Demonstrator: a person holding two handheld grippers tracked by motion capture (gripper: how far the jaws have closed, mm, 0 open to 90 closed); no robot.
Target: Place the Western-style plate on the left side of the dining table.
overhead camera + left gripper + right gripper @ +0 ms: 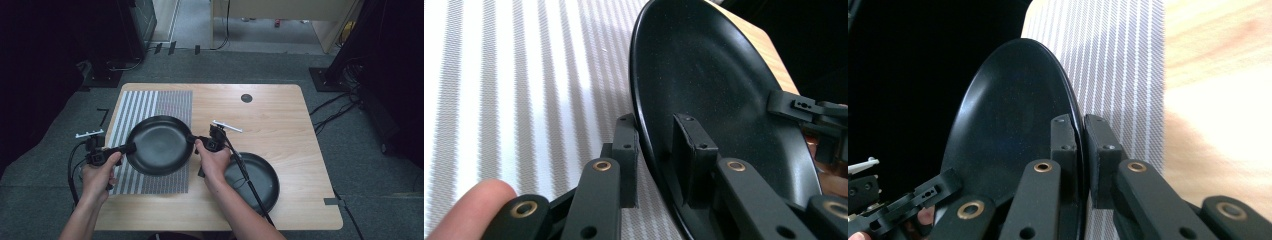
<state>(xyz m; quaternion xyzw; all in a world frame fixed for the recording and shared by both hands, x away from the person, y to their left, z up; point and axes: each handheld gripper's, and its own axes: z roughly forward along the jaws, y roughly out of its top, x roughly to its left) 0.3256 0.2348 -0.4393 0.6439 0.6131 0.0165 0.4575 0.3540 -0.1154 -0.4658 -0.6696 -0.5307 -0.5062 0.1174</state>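
A black round plate (160,145) hangs over the striped mat (150,107), gripped at two opposite edges. My left gripper (131,147) is shut on its left rim, and in the left gripper view the plate (724,85) has its rim between my left gripper's (656,155) pads. My right gripper (192,139) is shut on the right rim, and the right gripper view has the plate (1008,130) edge-on, clamped in my right gripper (1080,150). A second black plate (255,180) lies on the table, partly behind the right forearm.
The wooden table (270,120) carries the grey-and-white striped mat on its left half. A small white strip (227,126) lies near the middle, and a dark round grommet (246,98) sits toward the back. Cables trail from both grippers.
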